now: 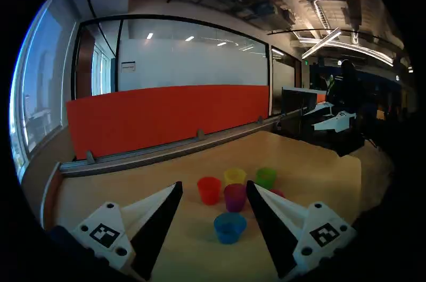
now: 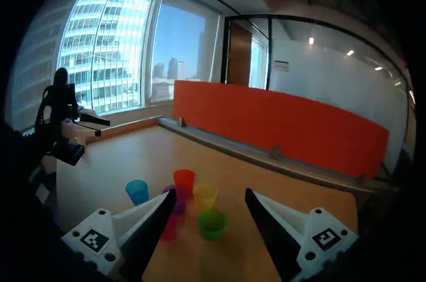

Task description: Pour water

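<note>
Crowding is the main hazard. Six small cups stand bunched on the wooden table (image 1: 298, 159). Both tools are spread wide and grasp nothing.

In the left gripper view, the left gripper (image 1: 213, 183) hangs above the table with the blue cup (image 1: 230, 227) nearest, low between its fingers. The red cup (image 1: 209, 190) and purple cup (image 1: 235, 197) are just beyond it, and the yellow cup (image 1: 235, 176) and green cup (image 1: 265, 177) are behind those. A pink cup (image 1: 278, 192) peeks out past one finger.

In the right gripper view, the right gripper (image 2: 210, 191) faces the same bunch from another side. There the green cup (image 2: 212, 224) is nearest and the yellow cup (image 2: 205, 197) is just behind it.

A finger sliding in beside one cup could easily shove its neighbour, since purple, red and yellow stand almost touching. The cups look light (thin plastic, I judge), so a nudge could tip one or send it skating. Too hard a squeeze might buckle the wall and slop the contents.

I cannot tell from either view which cup, if any, holds water. Picking the wrong one is a real risk. A pour into a cup this small also needs the rims lined up closely, or the water lands on the table.
</note>
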The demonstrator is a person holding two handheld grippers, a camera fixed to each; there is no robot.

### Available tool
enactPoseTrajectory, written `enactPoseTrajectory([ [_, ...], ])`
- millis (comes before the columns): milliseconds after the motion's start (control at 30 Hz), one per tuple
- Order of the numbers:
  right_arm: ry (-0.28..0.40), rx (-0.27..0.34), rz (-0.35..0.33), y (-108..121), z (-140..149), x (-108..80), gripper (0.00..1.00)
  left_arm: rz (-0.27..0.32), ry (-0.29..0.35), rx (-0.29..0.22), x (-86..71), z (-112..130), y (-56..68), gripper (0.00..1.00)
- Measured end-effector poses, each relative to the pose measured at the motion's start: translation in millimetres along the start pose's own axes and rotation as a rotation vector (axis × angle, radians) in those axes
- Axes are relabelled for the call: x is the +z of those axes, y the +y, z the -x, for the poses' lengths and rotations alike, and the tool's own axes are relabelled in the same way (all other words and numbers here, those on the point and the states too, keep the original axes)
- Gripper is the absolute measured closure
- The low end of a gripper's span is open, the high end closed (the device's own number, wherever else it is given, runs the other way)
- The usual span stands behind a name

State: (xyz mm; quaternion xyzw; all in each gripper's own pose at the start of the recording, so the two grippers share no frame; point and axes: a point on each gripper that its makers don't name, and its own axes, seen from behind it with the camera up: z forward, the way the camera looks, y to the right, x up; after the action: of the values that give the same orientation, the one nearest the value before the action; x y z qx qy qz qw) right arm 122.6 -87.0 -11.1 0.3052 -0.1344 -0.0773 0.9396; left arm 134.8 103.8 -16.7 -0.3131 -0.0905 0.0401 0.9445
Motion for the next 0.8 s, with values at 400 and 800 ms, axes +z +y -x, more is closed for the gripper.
enactPoseTrajectory([
  [400, -0.049, 0.003, -0.004, 1.7, 28.8, 12.5, 0.00, 0.029, -0.067, -0.001, 12.2, 38.9, 4.2, 0.12],
  [800, -0.105, 0.005, -0.002, 4.4, 61.9, 25.4, 0.00, 0.066, -0.132, 0.024, 30.1, 77.5, 12.6, 0.11],
])
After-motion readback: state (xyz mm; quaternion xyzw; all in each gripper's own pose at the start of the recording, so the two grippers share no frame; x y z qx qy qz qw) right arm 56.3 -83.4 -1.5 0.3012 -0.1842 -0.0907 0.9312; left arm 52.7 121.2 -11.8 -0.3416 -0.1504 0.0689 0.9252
